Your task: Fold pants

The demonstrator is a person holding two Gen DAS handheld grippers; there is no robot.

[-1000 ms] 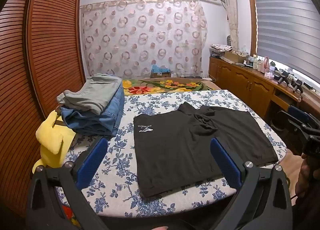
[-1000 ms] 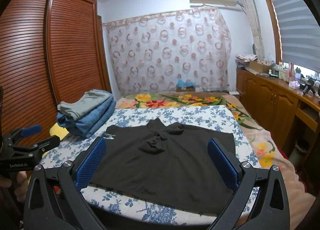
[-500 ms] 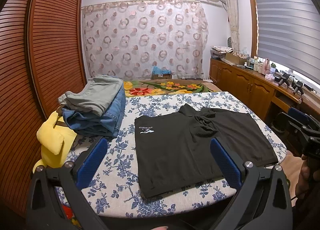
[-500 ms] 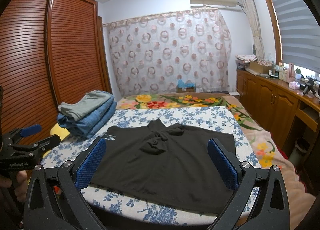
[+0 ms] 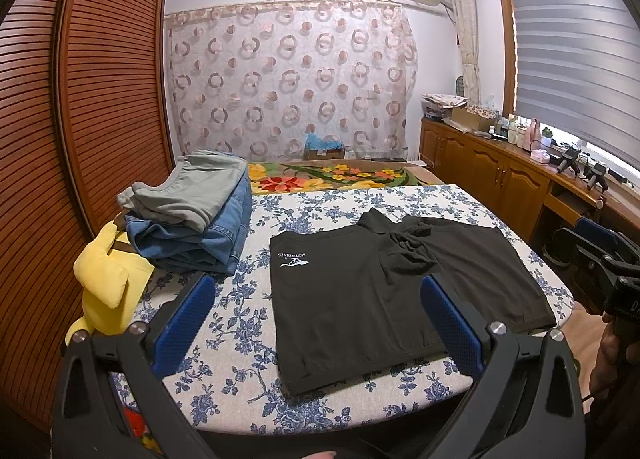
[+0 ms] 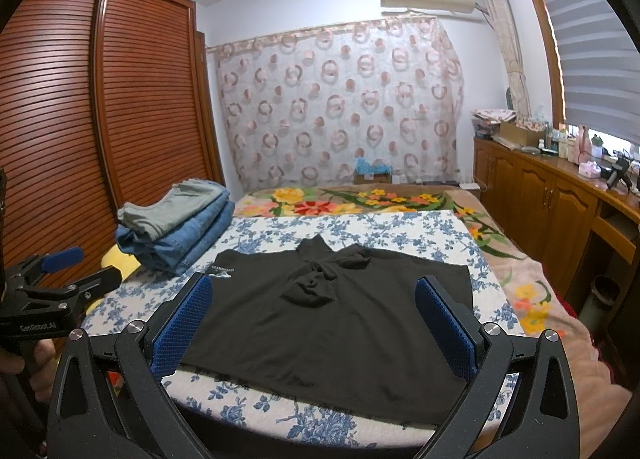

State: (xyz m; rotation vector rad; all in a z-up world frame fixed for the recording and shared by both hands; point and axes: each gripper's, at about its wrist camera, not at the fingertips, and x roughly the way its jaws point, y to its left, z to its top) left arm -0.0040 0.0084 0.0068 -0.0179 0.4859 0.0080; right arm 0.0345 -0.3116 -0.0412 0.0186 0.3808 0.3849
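Note:
Black pants (image 5: 384,291) lie spread flat on a blue-flowered board (image 5: 240,339), with a white logo near their left edge and a bunched crotch in the middle. They also show in the right wrist view (image 6: 332,323). My left gripper (image 5: 316,319) is open and empty, held above the board's near edge. My right gripper (image 6: 316,319) is open and empty, held above the near edge of the pants. The right gripper also shows at the right of the left wrist view (image 5: 600,255), and the left gripper at the left of the right wrist view (image 6: 60,279).
A stack of folded jeans with a grey garment on top (image 5: 192,219) sits at the board's left. A yellow cloth (image 5: 108,283) hangs beside it. A slatted wooden wardrobe (image 5: 60,139) stands left, wooden cabinets (image 5: 500,179) right, a flowered bedspread (image 5: 336,175) behind.
Both grippers have stayed open and nearly still. The left view has tilted up slightly, so the pants sit a little lower in the frame.

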